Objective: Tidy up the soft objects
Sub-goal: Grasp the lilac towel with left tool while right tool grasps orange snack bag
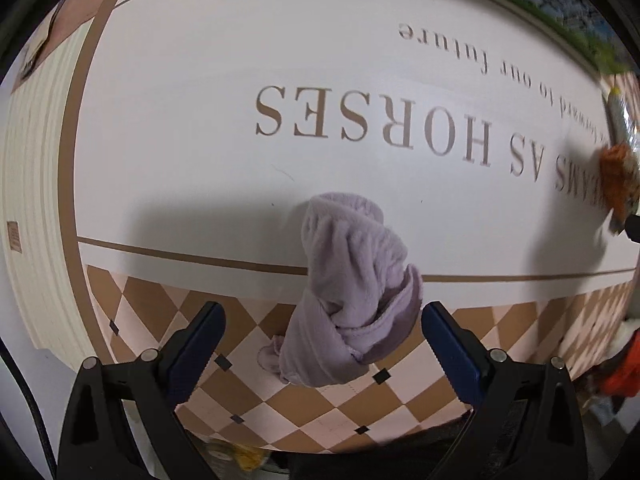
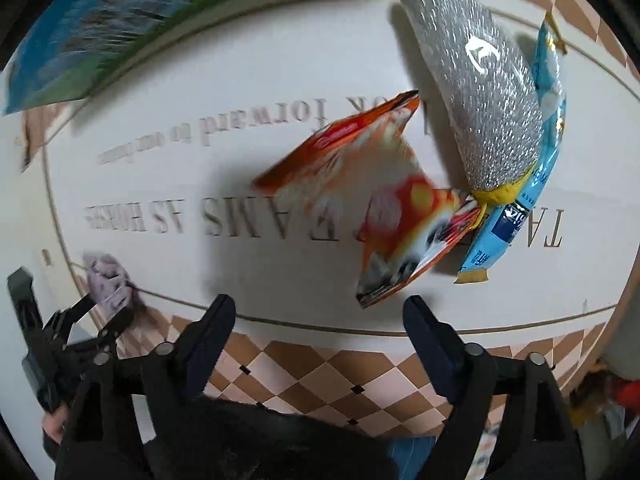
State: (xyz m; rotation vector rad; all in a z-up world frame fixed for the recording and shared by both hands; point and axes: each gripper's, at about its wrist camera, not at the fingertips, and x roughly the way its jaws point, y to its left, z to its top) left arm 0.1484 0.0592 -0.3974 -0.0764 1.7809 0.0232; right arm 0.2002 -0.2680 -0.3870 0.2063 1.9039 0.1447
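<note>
A crumpled lilac plush cloth (image 1: 352,304) lies on the white printed mat (image 1: 240,184), just ahead of my open left gripper (image 1: 322,322) and between its blue-padded fingers without touching them. The cloth also shows in the right wrist view (image 2: 108,282), far left, by the left gripper. My right gripper (image 2: 320,316) is open and empty. Just ahead of it lie an orange snack bag (image 2: 384,204), a silver mesh pouch with yellow ends (image 2: 476,92) and a light blue packet (image 2: 524,200), bunched together on the mat (image 2: 248,264).
The mat has a brown and pink checkered border (image 1: 320,412) at the near edge. A blue and green printed sheet (image 2: 100,28) lies at the far side. The orange bag shows at the right edge of the left wrist view (image 1: 618,184).
</note>
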